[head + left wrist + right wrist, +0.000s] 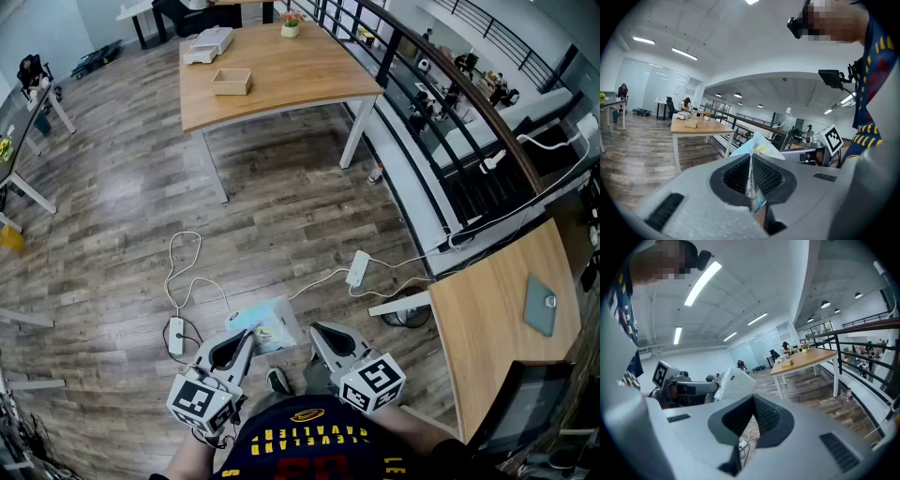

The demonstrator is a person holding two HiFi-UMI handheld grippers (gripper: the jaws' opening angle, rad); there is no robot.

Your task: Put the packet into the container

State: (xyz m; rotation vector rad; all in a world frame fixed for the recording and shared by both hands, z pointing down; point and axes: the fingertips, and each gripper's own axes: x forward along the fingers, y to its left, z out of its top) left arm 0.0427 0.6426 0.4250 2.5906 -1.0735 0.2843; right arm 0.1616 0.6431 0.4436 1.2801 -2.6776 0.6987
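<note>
Two grippers held low before the torso, tilted slightly down: left gripper [246,339] clamped on the one packet [269,325], right gripper [321,333] closed empty, one container [232,82] on the far table [291,70].

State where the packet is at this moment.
In the head view the packet sits bottom centre, pinched in the left tool, just left of the right tool.

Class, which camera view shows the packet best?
The right gripper view: the packet shows its broad side. The left gripper view has it edge-on, pinched by the left gripper; the head view shows it small.
</note>
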